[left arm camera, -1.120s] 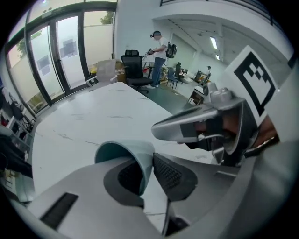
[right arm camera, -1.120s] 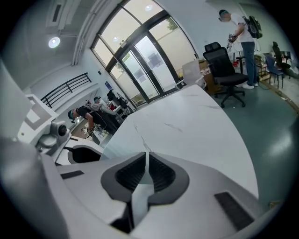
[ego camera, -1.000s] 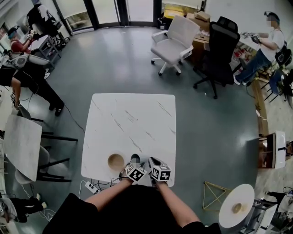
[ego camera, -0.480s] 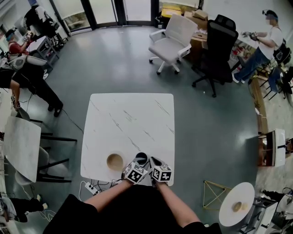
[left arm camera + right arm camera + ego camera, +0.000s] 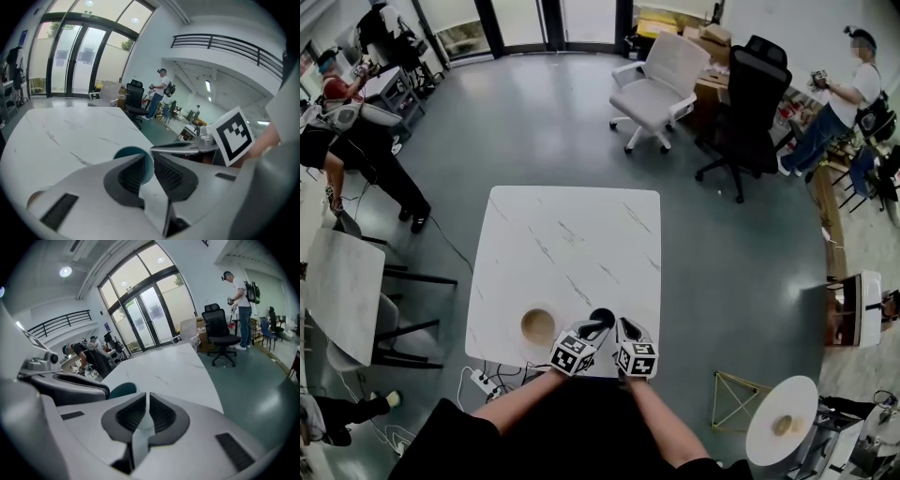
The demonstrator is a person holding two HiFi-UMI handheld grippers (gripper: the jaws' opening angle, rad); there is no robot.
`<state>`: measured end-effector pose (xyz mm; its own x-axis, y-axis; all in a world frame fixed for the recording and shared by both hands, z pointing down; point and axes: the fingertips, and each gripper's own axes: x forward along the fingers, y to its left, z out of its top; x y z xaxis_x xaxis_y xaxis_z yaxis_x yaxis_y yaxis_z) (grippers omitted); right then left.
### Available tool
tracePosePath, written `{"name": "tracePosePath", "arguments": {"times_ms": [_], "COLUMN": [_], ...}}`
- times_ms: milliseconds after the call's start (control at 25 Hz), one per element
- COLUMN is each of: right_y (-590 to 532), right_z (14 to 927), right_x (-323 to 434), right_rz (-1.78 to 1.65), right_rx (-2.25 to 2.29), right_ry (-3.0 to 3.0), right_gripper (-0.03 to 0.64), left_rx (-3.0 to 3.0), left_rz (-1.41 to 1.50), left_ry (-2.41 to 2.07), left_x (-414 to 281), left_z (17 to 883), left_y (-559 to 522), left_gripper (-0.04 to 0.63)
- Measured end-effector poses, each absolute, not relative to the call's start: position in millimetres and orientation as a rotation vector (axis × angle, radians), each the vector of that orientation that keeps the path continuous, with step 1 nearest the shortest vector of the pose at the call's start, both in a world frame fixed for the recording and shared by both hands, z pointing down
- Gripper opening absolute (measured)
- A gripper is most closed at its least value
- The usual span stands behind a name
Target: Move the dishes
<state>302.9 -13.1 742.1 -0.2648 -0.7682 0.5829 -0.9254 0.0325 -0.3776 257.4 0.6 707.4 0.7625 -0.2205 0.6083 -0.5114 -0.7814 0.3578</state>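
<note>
Bench [image 5: 572,234]: white, marble-patterned top. Two dishes stand on it, both at the near edge, close to the person.

Item 1: teal cup [image 5: 602,317], upright, near the middle of the near edge. In the left gripper view the cup [image 5: 129,152] has its wall running between the two jaws.

Item 2: tan bowl [image 5: 537,325], upright, to the left of the cup and apart from it. Neither gripper touches it.

Left claw [image 5: 596,328]: clamped on the cup's rim. In its own view the left claw [image 5: 149,159] has one jaw inside the cup and the other against the outer wall, with only the wall's thickness between the ribbed pads. It cannot be told whether the cup's base rests on the bench or is raised off it.

Right claw [image 5: 624,328]: just beside the left one, on its right. In its own view the right claw [image 5: 146,397] has its jaws drawn together to a thin slit, with nothing between them. The cup [image 5: 123,390] shows to the left of the jaws, partly behind the left gripper's body, and the bench [image 5: 173,371] runs on beyond.

Surroundings: a white office chair [image 5: 656,80] and a black office chair [image 5: 755,89] stand on the grey floor beyond the far edge of the bench.
</note>
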Motion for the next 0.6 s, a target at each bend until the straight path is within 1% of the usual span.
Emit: {"name": "tracePosePath", "arguments": {"times_ms": [280,480,600], "right_y": [-13,-18,-18], "right_z": [708,668,652], "right_x": [318,288,259], "right_rz": [0.927,0.815,0.786], "right_rx": [1.880,1.834,1.777], "right_ry": [-2.113,-2.242,-2.292], "right_gripper": [0.035,0.035,0.035], "left_rx": [2.460,2.419,2.369], "left_rz": [0.628,0.515,0.418], "left_ry": [-0.605,-0.712,-0.740], "left_x": [239,202,171], "left_z": [697,686,680], "left_y": [0,-7,-11], "left_gripper": [0.071,0.069,0.048]}}
